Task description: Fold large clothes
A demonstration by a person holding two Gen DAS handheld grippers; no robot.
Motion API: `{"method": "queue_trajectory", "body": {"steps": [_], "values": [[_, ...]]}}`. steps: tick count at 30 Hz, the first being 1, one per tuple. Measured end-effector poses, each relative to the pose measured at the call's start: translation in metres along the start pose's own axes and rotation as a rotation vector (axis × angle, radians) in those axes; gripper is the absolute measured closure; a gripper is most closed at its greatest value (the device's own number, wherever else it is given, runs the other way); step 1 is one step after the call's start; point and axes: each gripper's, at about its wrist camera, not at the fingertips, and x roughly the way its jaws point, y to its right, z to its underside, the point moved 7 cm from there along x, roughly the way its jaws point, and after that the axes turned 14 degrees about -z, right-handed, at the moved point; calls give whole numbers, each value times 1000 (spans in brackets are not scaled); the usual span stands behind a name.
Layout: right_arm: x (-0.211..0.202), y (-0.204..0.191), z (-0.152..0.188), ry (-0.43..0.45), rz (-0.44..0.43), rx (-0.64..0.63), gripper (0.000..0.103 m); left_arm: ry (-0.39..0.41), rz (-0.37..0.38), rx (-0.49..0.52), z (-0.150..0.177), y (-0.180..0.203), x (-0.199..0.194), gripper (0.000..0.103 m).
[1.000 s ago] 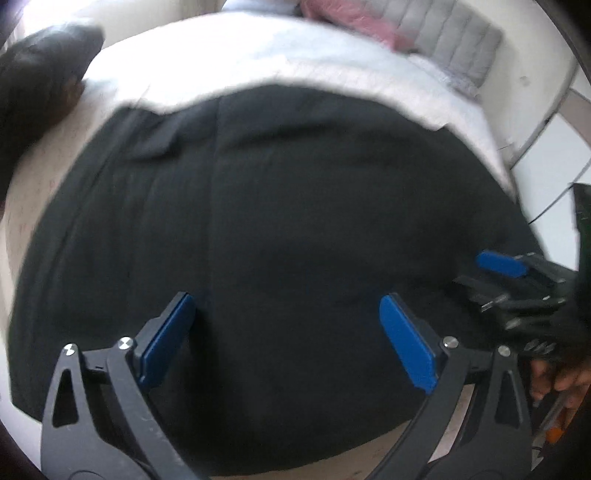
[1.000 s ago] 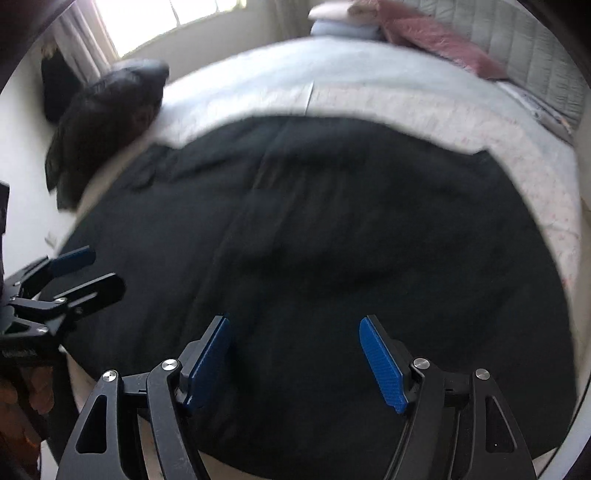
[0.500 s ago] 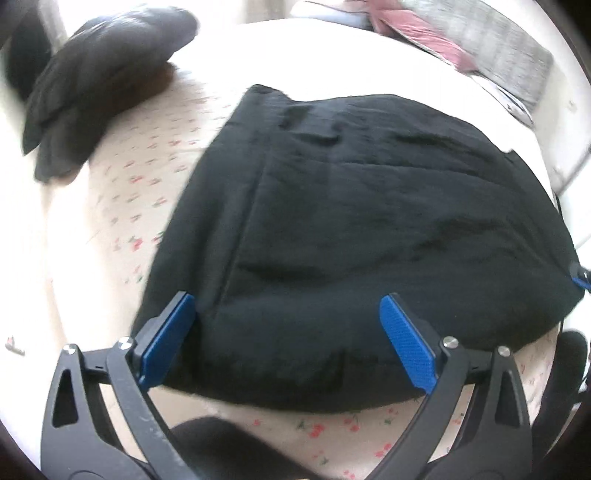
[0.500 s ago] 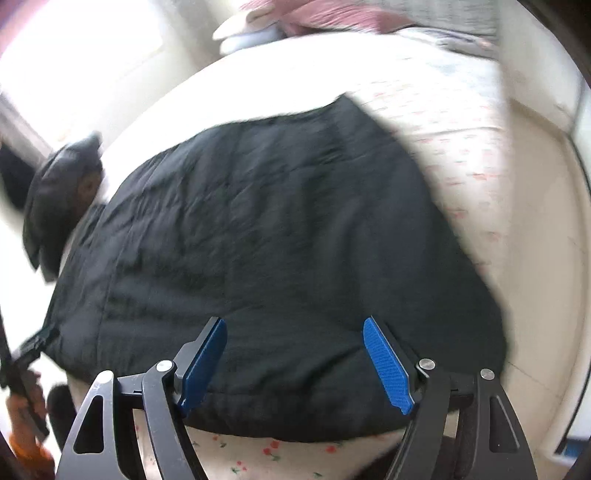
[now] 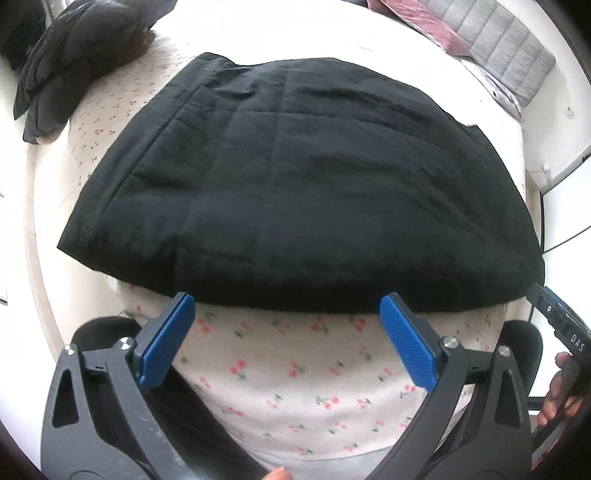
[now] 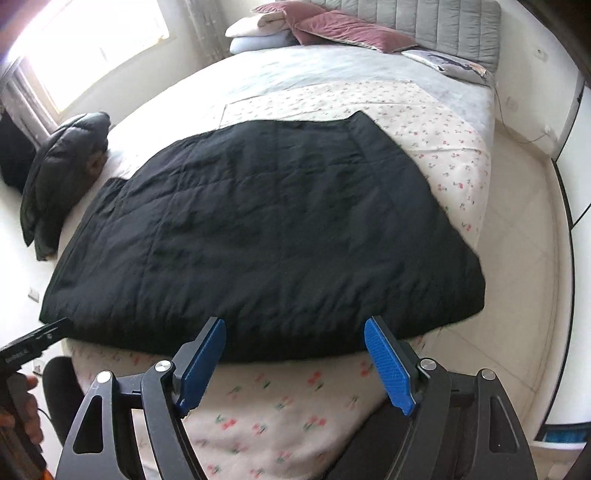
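Observation:
A large black quilted garment (image 5: 303, 184) (image 6: 258, 236) lies folded flat on the bed, its near edge along the foot of the mattress. My left gripper (image 5: 286, 317) hangs open above the cherry-print sheet (image 5: 288, 376), just short of that near edge, with nothing between its blue pads (image 5: 166, 339). My right gripper (image 6: 295, 347) is also open and empty, held over the same edge further to the right. In the left wrist view the right gripper's tip (image 5: 557, 317) shows at the right border; in the right wrist view the left gripper's tip (image 6: 33, 339) shows at the left border.
A dark puffy jacket (image 6: 59, 173) (image 5: 74, 55) is heaped at the bed's far left corner. Pillows (image 6: 317, 26) and a grey headboard (image 6: 424, 18) lie at the far end. Pale floor (image 6: 517, 277) runs along the bed's right side. A hand (image 5: 554, 398) grips the right tool.
Both grippers have drawn back and risen from over the garment to beyond its near edge. The whole folded garment and the printed sheet below it have come into view.

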Motion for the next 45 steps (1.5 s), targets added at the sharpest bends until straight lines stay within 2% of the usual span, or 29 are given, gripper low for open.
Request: {"method": "queue_trajectory", "body": {"steps": [11,17,24,45], "values": [[-1,-21,16,-28,53,-50,21,9,-8,50,14,41,-18,1],[-1,-31,14,-23,84,-94,20,65,-49,111,16,60,-30,1],[1,-28,15,-24,95,-81,20,75,-13,148,19,81,-35,1],[13,-33,17,-42,91,-85,19,70,-17,147,18,82,-33,1]]}}
